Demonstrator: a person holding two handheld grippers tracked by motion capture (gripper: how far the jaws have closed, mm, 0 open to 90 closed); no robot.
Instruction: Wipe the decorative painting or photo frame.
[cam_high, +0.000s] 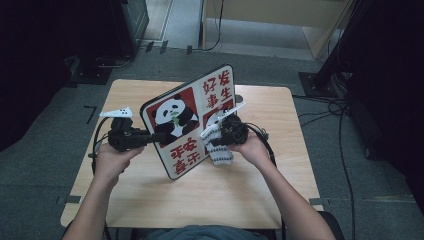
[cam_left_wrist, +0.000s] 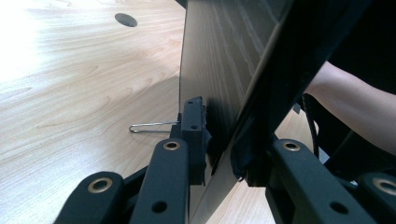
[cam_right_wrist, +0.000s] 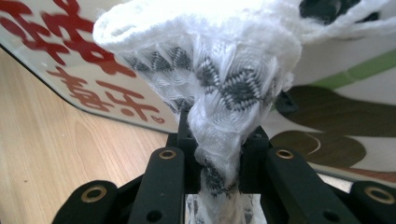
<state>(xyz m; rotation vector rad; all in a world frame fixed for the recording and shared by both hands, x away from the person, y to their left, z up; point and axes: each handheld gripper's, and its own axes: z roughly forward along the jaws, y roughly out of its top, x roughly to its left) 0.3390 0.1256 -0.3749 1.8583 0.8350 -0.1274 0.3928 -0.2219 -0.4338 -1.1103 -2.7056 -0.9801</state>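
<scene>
Our left gripper (cam_high: 159, 137) clamps the left edge of the panda board (cam_high: 192, 117), propped tilted over the wooden table (cam_high: 150, 200). Our right gripper (cam_right_wrist: 219, 161) pinches a white-and-grey sock (cam_right_wrist: 224, 84) just before the board's face; bare tabletop lies near us.

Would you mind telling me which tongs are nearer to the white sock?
Right. The right tongs are shut on the sock, pinching it against the front of the panda board. The left tongs are clamped on the board's left edge, apart from the sock.
</scene>
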